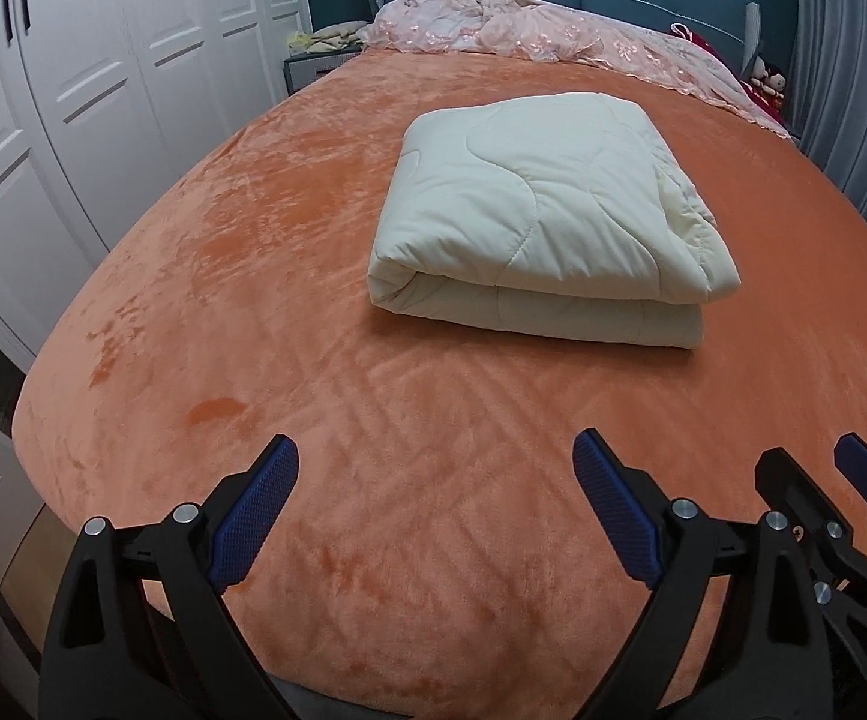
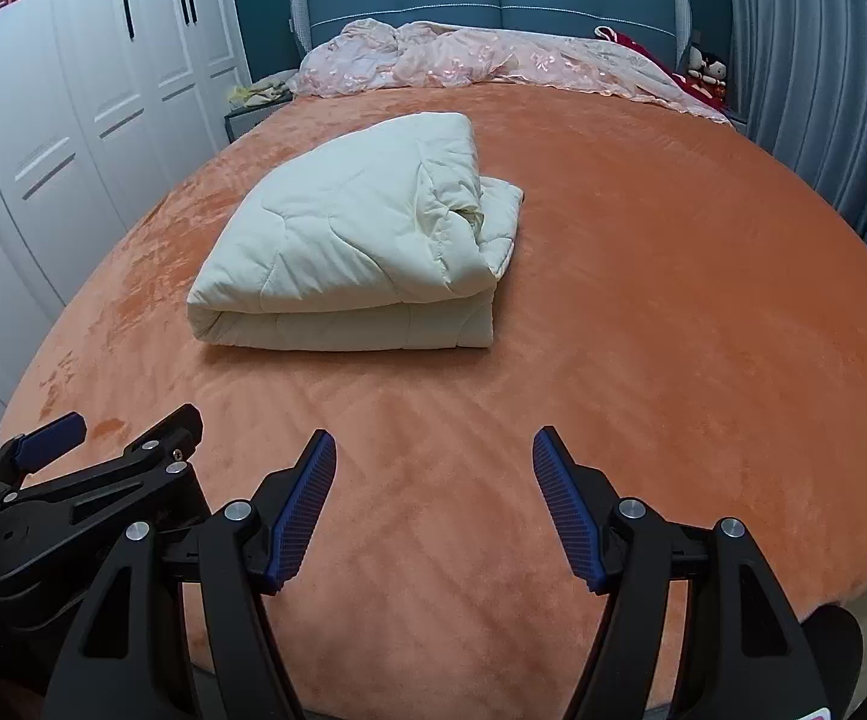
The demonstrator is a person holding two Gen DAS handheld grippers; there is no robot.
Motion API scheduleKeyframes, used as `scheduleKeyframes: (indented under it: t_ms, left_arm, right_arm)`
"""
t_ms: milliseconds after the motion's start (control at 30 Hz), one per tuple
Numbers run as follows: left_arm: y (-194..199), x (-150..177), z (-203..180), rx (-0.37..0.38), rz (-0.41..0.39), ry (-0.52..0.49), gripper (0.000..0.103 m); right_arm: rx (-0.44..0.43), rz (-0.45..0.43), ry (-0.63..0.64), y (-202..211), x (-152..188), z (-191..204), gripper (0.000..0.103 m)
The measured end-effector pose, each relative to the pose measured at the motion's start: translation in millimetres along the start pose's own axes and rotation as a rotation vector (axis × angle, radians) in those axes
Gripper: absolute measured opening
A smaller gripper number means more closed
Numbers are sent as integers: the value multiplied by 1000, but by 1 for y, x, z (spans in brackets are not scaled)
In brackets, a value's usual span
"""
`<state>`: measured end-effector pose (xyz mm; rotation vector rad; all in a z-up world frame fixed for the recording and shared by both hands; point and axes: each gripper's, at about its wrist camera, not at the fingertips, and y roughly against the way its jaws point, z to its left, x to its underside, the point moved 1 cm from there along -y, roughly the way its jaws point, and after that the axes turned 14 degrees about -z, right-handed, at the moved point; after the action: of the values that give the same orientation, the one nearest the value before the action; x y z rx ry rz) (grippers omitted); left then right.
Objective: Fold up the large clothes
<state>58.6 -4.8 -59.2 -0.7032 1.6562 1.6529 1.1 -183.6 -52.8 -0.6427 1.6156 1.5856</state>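
Cream quilt point(image 2: 355, 240): only right wrist view shows its ragged open end.

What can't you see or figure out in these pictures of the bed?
- Inner layers of the folded quilt: hidden by its own top layer, both views.
- What lies under the pink cover by the headboard: covered, both views.
- The small toys at the far right corner: too small to identify.
- Items on the nightstand: small and partly behind the bed's edge.
- The person's hands behind the left gripper and right gripper: out of frame.
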Motion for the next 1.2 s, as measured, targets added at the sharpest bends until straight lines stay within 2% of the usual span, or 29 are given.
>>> scheduleKeyframes:
  t_ms: [333,567,767,1200]
  left_arm:
    - [18,20,-9,-25,-29,-49,90]
    - [25,32,-12,-23,-43,-38,90]
    - [27,40,-15,-33,-66,-60,90]
    - [23,50,-10,-45,-61,-57,89]
  right_arm:
    - [29,-2,-9,18,24,-10,66]
    - [44,-17,-7,26,34,-14,66]
    - [47,-16,5,26,40,-14,66]
    - [46,-4,10,20,49,-8,66]
